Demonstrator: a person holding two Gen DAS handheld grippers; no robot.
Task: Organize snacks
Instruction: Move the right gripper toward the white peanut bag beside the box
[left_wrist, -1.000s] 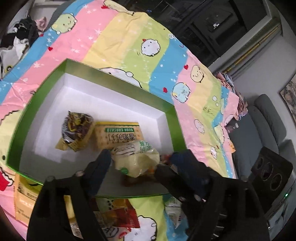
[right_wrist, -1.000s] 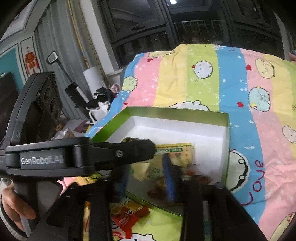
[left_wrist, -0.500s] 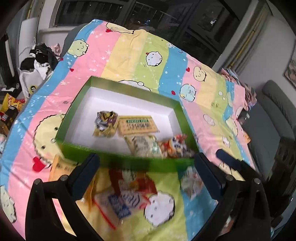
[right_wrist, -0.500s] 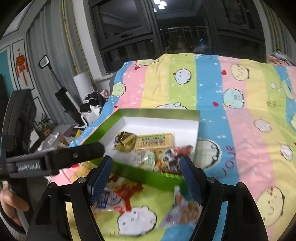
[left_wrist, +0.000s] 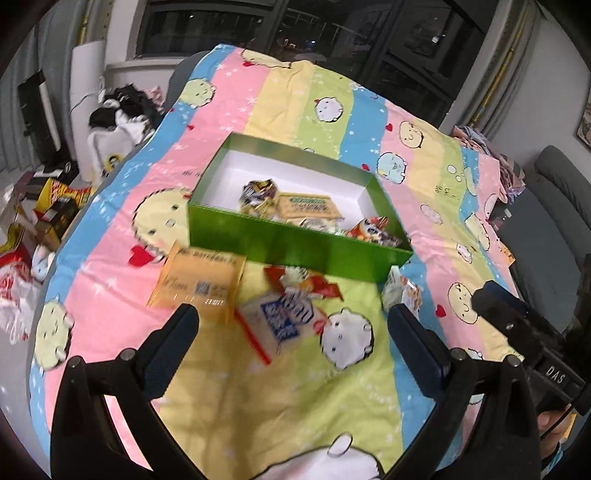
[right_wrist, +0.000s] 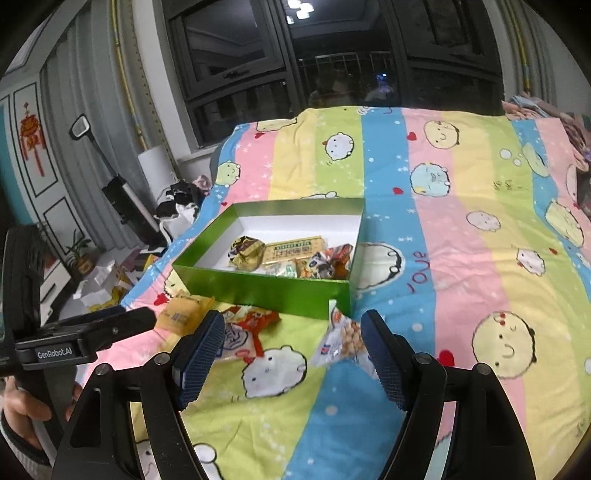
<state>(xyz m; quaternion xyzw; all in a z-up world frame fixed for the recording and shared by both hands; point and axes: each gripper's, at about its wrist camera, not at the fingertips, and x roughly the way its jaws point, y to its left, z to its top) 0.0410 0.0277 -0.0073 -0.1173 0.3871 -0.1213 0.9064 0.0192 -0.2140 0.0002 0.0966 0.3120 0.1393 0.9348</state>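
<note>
Both the left gripper (left_wrist: 291, 325) and right gripper (right_wrist: 291, 350) hang spread and empty; the shallow green cardboard box's (left_wrist: 295, 243) near wall half hides the snack packets (right_wrist: 291, 256) inside.

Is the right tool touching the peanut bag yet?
Apart. In the right wrist view the open right tool sits nearer the camera than the peanut bag, which lies on the blanket between its fingers, ungripped.

"GenRobot.AI" stands in white on the left gripper (right_wrist: 55, 353) body, "DAS" on the right gripper (left_wrist: 556, 377) body, and "Love" is printed on the bedspread (right_wrist: 416, 272); the snack packet print is too blurred to read.
</note>
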